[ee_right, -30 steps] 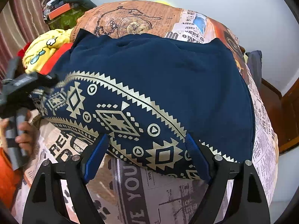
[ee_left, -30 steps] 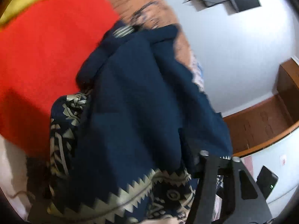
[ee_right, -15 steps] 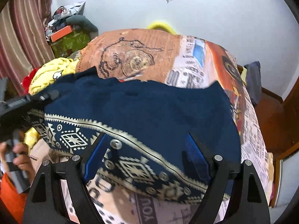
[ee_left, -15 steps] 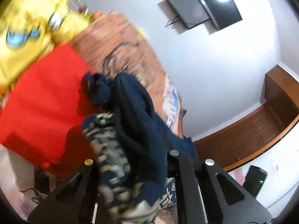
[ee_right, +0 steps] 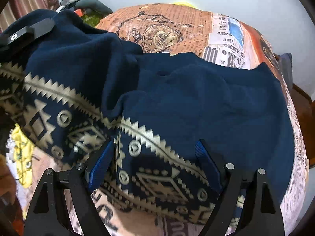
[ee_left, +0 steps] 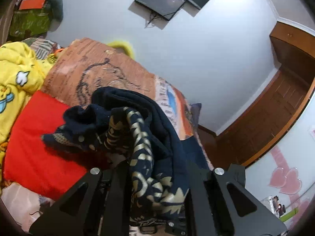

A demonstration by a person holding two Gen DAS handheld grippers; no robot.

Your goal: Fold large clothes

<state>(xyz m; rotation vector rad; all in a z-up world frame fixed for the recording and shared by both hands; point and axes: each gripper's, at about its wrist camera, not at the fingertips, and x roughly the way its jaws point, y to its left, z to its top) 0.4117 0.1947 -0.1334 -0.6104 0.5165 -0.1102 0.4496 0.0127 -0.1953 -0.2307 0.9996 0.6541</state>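
Note:
A large navy garment (ee_right: 196, 90) with a cream geometric border lies spread on the bed. My left gripper (ee_left: 155, 169) is shut on a bunched edge of the navy garment (ee_left: 137, 129) and holds it up; it shows at the upper left of the right wrist view (ee_right: 25, 33). My right gripper (ee_right: 155, 157) hangs just over the patterned hem with its blue-padded fingers (ee_right: 100, 163) wide apart. I cannot tell whether they touch the cloth.
The bed has a newspaper-and-watch print cover (ee_right: 173, 25). A red cloth (ee_left: 37, 137) and a yellow cartoon blanket (ee_left: 13, 82) lie at the left. Clutter (ee_left: 29, 17) stands in the far corner. A wooden door (ee_left: 275, 118) and a wall screen (ee_left: 163, 0) are behind.
My left gripper has lifted its bunched edge up and over the rest of the garment. The garment's left part now folds towards the right. My right gripper has stayed at the hem.

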